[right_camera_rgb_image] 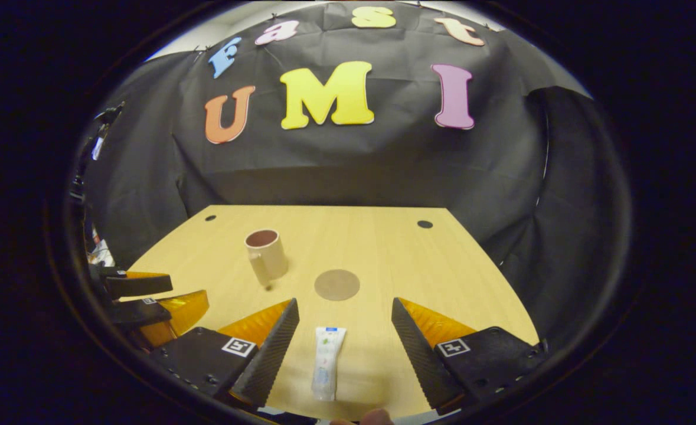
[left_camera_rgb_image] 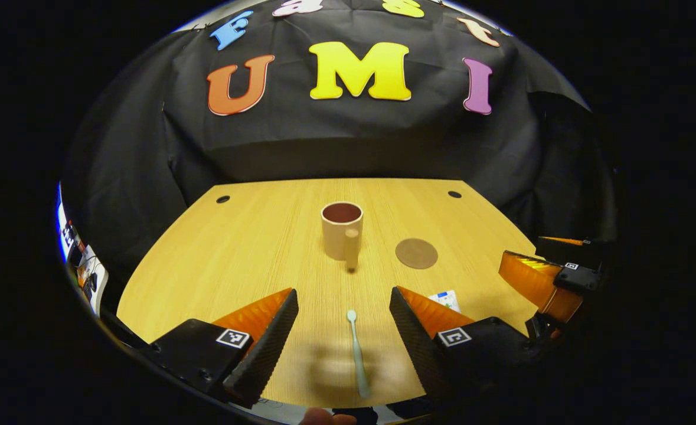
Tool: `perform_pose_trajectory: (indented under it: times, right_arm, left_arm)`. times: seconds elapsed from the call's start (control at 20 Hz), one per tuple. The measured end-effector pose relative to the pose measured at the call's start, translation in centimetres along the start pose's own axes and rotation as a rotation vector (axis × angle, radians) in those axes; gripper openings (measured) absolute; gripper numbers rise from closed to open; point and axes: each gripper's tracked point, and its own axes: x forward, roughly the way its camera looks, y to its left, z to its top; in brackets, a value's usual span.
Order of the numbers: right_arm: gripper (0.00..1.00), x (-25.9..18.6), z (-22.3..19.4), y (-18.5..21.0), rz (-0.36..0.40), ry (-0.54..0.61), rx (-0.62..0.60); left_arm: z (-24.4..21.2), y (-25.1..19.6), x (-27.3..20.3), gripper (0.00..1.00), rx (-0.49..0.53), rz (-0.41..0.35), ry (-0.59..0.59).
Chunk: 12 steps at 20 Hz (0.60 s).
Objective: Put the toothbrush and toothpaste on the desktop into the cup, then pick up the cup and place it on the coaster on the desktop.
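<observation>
A beige cup (left_camera_rgb_image: 342,229) with a dark inside stands upright mid-table, its handle toward me; it also appears as the cup (right_camera_rgb_image: 266,253) in the right gripper view. A round brown coaster (left_camera_rgb_image: 416,253) (right_camera_rgb_image: 337,284) lies to its right. A pale green toothbrush (left_camera_rgb_image: 358,354) lies flat between the fingers of my left gripper (left_camera_rgb_image: 343,298), which is open above it. A white toothpaste tube (right_camera_rgb_image: 327,362) lies between the fingers of my right gripper (right_camera_rgb_image: 344,308), also open. A corner of the toothpaste tube (left_camera_rgb_image: 445,299) peeks out in the left gripper view.
The wooden table (left_camera_rgb_image: 247,248) has two small dark holes at its far corners (left_camera_rgb_image: 223,199) (left_camera_rgb_image: 454,194). Black cloth walls close in behind and to the right. The other gripper (left_camera_rgb_image: 545,277) shows at the right edge of the left gripper view, and the other gripper (right_camera_rgb_image: 147,298) at the left of the right one.
</observation>
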Motion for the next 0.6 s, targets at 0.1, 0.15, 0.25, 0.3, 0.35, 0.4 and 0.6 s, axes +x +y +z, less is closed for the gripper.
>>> perform_pose_trajectory:
  times: [0.1,0.15,0.25,0.3,0.35,0.4,0.6]
  right_arm:
    - [0.95,0.7,-1.5,0.3,0.003,0.035,-0.019]
    - [0.95,1.0,-2.0,0.3,0.002,0.052,-0.023]
    - [0.95,1.4,-3.2,0.4,0.002,0.084,-0.025]
    - [0.95,1.5,-3.8,0.4,0.0,0.096,-0.028]
    - [0.95,1.6,-4.0,0.3,-0.002,0.104,-0.03]
    - [0.95,1.7,-4.1,0.4,-0.003,0.109,-0.033]
    - [0.95,1.7,-4.2,-0.2,-0.019,0.122,-0.024]
  left_arm:
    - [-2.2,0.3,0.8,0.99,-0.008,0.01,0.048]
    - [-2.9,0.5,1.2,0.99,-0.009,0.013,0.069]
    - [-4.7,0.4,2.0,0.99,-0.008,0.012,0.108]
    - [-5.7,0.3,2.3,0.99,-0.008,0.009,0.135]
    - [-7.0,0.0,2.7,0.99,-0.008,0.003,0.169]
    - [-7.8,-0.2,3.0,0.99,-0.006,-0.003,0.196]
    - [-10.3,-1.0,4.2,0.99,0.001,-0.014,0.266]
